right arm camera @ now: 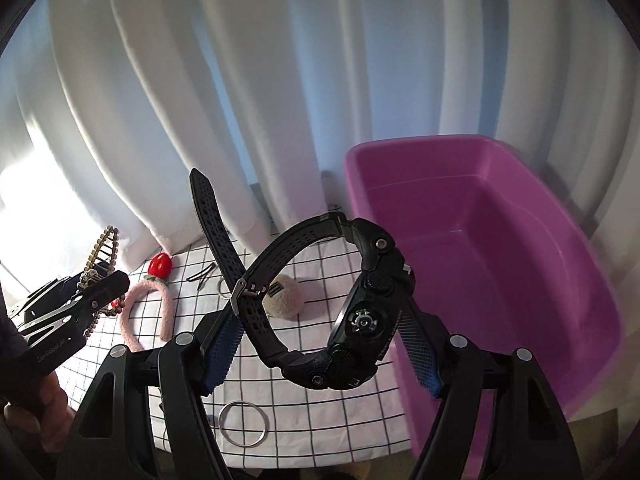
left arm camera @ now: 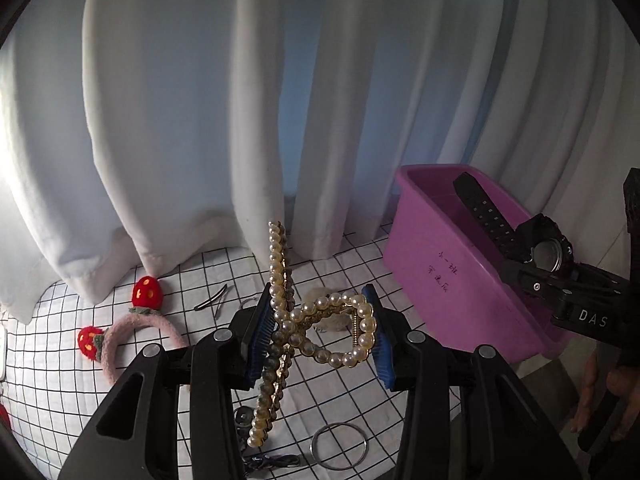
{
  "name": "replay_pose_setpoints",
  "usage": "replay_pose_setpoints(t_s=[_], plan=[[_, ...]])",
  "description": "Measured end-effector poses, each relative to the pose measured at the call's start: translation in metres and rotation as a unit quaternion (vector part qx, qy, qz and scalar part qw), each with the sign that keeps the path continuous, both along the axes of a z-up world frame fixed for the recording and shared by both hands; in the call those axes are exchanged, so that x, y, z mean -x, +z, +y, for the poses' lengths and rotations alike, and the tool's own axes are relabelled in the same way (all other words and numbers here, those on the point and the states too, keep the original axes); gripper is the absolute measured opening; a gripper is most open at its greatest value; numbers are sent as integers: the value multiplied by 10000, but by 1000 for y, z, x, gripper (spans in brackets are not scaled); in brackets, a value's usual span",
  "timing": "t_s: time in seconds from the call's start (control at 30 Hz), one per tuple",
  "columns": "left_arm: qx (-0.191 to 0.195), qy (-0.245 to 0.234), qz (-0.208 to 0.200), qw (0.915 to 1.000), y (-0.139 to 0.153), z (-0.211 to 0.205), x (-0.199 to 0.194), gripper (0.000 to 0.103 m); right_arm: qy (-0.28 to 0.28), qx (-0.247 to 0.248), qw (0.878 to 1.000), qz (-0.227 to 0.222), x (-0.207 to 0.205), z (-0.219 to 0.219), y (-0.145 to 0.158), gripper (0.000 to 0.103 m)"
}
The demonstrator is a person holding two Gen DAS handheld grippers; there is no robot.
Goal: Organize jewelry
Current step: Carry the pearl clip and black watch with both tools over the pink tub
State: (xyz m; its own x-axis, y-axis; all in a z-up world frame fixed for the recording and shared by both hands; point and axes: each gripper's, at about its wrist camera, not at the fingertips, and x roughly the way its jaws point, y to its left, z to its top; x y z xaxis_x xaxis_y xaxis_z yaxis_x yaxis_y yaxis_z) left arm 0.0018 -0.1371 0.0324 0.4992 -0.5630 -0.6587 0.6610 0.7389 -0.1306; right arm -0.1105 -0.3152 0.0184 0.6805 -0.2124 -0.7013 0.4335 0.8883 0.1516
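Note:
A pearl hair claw (left arm camera: 316, 320) hangs in the air between the blue pads of my left gripper (left arm camera: 320, 334), which is shut on it. My right gripper (right arm camera: 320, 336) is shut on a black wristwatch (right arm camera: 352, 320), its strap ends crossing up to the left. The left wrist view shows that watch (left arm camera: 540, 246) held over the near rim of the purple plastic bin (left arm camera: 460, 264). In the right wrist view the bin (right arm camera: 500, 248) stands at the right with nothing visible inside. The left gripper with the claw (right arm camera: 94, 276) appears at the far left there.
On the white grid-checked cloth (left arm camera: 352, 396) lie a pink headband with red strawberries (left arm camera: 132, 320), a dark hair pin (left arm camera: 212, 300), a silver bangle (right arm camera: 243, 423), a beige fluffy ball (right arm camera: 286, 290) and small dark items (left arm camera: 256, 440). White curtains (left arm camera: 200, 120) hang behind. A hand (left arm camera: 600, 392) shows at right.

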Motion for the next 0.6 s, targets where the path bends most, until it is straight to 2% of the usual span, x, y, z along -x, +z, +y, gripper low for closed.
replay_pose_setpoints(t_s=[0.17,0.3,0.6], plan=[[94,-575,-98,9983,12,-62,15,42,-556,-11,9984,-60,37,-51,10,70],[116,-970,-96,9952,14,-112,27,42,-879,-42,9961,-11,59,-86,6,70],[35,-1482,-128,9889,11,-192,52,42,-1178,-269,9926,75,90,-132,-16,70]])
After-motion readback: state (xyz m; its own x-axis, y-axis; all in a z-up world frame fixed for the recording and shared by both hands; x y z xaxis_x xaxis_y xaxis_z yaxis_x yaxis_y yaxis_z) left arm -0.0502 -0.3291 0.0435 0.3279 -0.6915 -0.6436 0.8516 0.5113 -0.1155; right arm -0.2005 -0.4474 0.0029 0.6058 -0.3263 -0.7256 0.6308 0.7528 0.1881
